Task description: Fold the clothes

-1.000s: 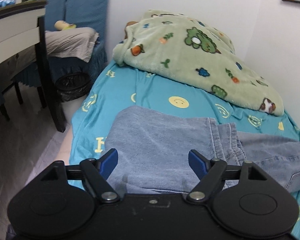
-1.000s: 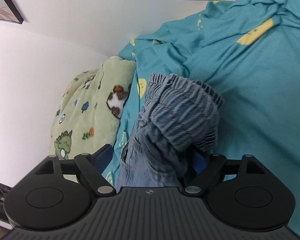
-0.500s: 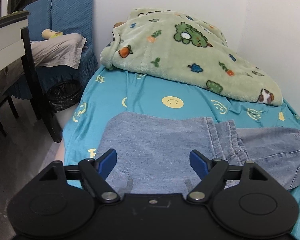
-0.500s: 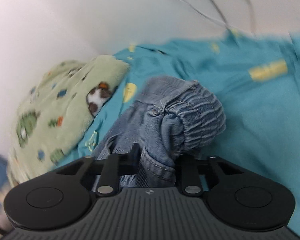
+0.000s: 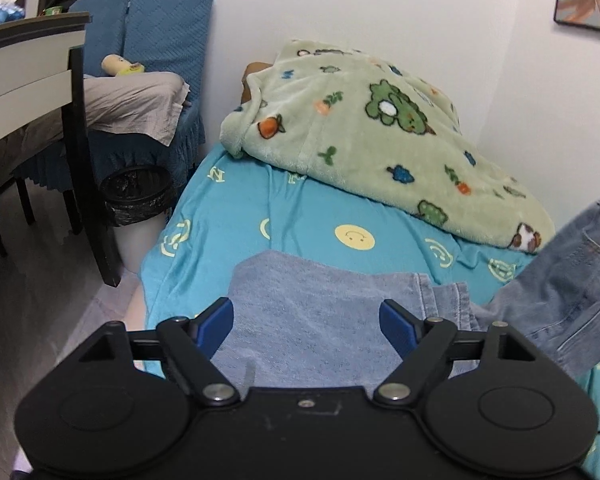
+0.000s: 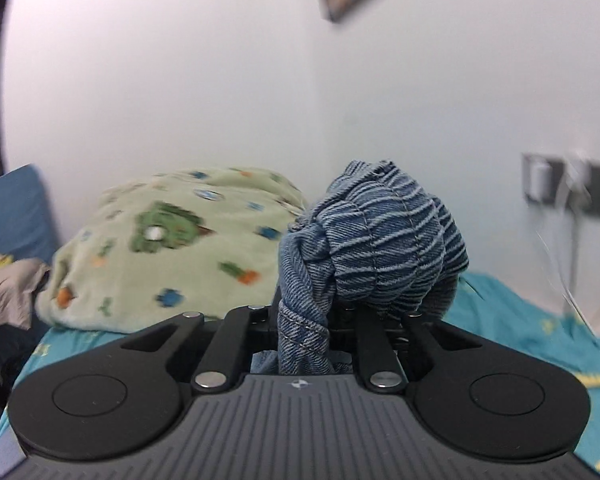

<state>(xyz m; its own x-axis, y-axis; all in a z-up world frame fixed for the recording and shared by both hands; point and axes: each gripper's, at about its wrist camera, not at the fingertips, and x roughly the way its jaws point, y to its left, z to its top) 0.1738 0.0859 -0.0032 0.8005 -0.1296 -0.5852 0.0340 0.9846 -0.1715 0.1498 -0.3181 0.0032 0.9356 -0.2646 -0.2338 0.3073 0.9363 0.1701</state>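
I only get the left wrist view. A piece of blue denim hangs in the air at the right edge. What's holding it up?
Observer: The right tongs are. Their jaws are closing on the bunched elastic waistband of the blue denim trousers.
Operator: Is the whole waistband pinched?
Observer: No. Most of it bulges above the tongs in a ribbed ball, and only a twisted fold runs down between the jaws.
Operator: What's beyond it on that side?
Observer: A dark wall socket panel with white plugs and cables, above the teal bedsheet.
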